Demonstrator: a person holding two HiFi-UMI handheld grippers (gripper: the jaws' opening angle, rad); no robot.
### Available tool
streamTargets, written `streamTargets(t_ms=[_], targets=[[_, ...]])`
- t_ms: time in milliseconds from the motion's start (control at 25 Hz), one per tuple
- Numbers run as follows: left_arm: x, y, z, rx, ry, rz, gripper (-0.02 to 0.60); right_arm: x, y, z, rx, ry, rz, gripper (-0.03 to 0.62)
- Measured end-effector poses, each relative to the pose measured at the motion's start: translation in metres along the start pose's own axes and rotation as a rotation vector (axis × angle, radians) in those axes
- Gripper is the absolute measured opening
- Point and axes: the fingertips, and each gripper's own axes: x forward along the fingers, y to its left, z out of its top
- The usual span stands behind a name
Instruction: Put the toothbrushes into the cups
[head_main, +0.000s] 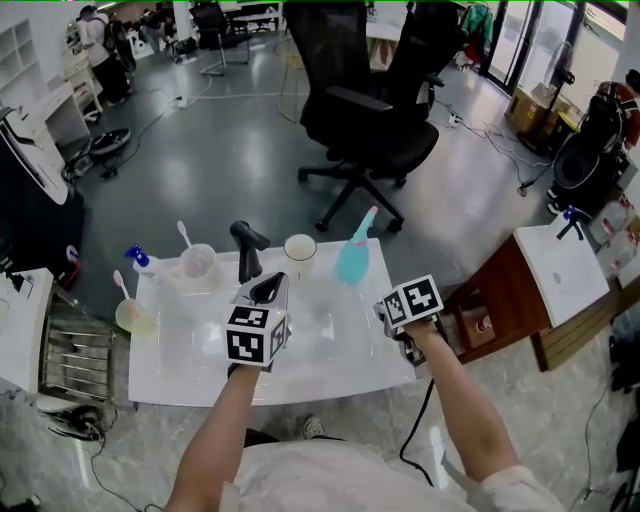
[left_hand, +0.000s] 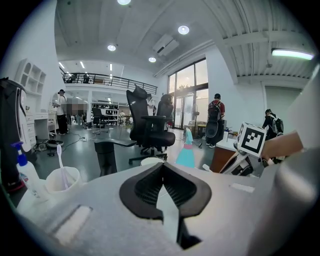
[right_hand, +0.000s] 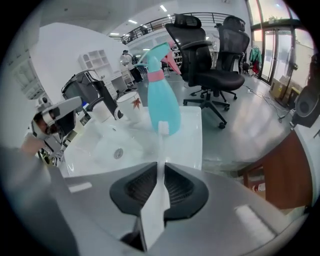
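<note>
My right gripper (right_hand: 160, 166) is shut on a white toothbrush (right_hand: 162, 142). Its bristle head points toward a teal spray bottle (right_hand: 162, 97). In the head view, this gripper (head_main: 400, 318) hangs over the right end of the white basin (head_main: 330, 370). An empty white cup (head_main: 300, 250) stands at the basin's back edge. To the left, a clear cup (head_main: 197, 263) and a yellowish cup (head_main: 133, 317) each hold a toothbrush. My left gripper (head_main: 268, 290) hovers over the basin's middle. Its jaws (left_hand: 161, 165) are shut with nothing between them.
A black faucet (head_main: 247, 250) rises between the clear cup and the white cup. A blue pump bottle (head_main: 140, 260) stands at the back left. A wooden cabinet (head_main: 500, 300) sits right of the basin, and black office chairs (head_main: 365, 110) stand beyond it.
</note>
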Motion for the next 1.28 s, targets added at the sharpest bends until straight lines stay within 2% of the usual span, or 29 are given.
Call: streamTargets(t_ms=[680,1280], targets=[[-0.018,0.024,0.012,-0.006,-0.028,0.065,0.005,-0.056,0.065,0.106,-0.081,-0.306,0.140,0.046],[-0.046,0.053,0.014,-0.039,-0.039,0.165,0.005,-0.076,0.123,0.171,-0.140,-0.526,0.280,0.046]])
